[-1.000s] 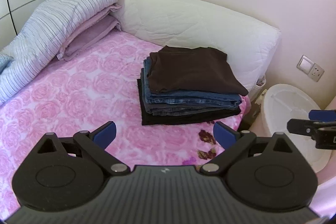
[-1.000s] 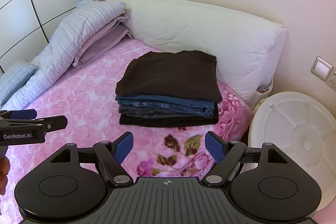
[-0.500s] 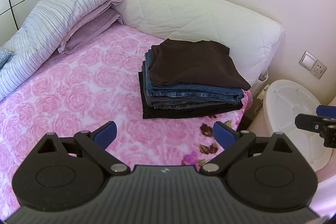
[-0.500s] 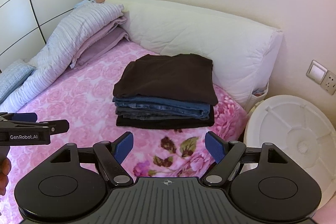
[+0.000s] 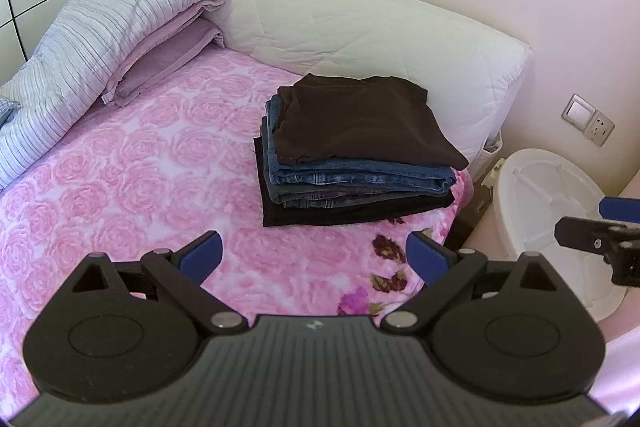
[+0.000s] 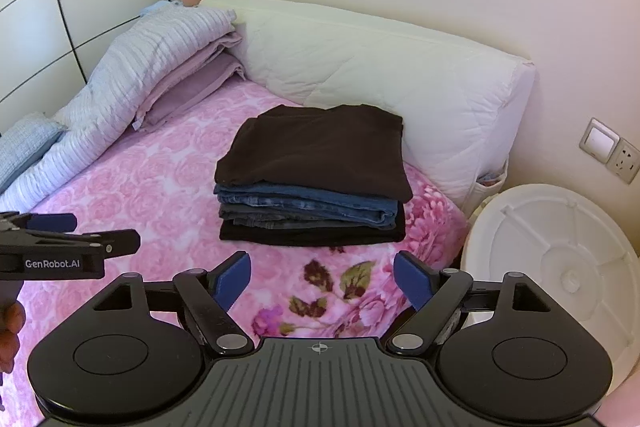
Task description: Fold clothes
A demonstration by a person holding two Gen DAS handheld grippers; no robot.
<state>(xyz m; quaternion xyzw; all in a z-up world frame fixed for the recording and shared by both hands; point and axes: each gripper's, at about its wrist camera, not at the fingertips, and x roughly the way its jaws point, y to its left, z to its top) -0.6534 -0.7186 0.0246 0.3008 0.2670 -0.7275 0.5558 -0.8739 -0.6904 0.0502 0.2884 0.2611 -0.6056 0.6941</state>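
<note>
A neat stack of folded clothes (image 5: pixel 356 155) (image 6: pixel 316 179) rests on the pink rose bedspread (image 5: pixel 132 187) (image 6: pixel 160 183) near the white headboard cushion. A dark brown garment lies on top, blue jeans under it, a black piece at the bottom. My left gripper (image 5: pixel 314 257) hovers open in front of the stack, nothing between its blue pads. My right gripper (image 6: pixel 322 277) is likewise open and empty, a little short of the stack. Each gripper shows at the edge of the other's view: the right gripper (image 5: pixel 600 231) and the left gripper (image 6: pixel 68 247).
A striped duvet (image 5: pixel 92 39) and purple folded bedding (image 5: pixel 168 59) lie at the left of the bed. A white quilted headboard cushion (image 6: pixel 384 79) runs behind. A white round plastic lid (image 6: pixel 560 259) stands by the bed's right edge, under a wall switch and socket (image 6: pixel 608 151).
Both grippers have drawn back and risen slightly, so the stack sits a little farther and lower in view. Both stayed open and empty.
</note>
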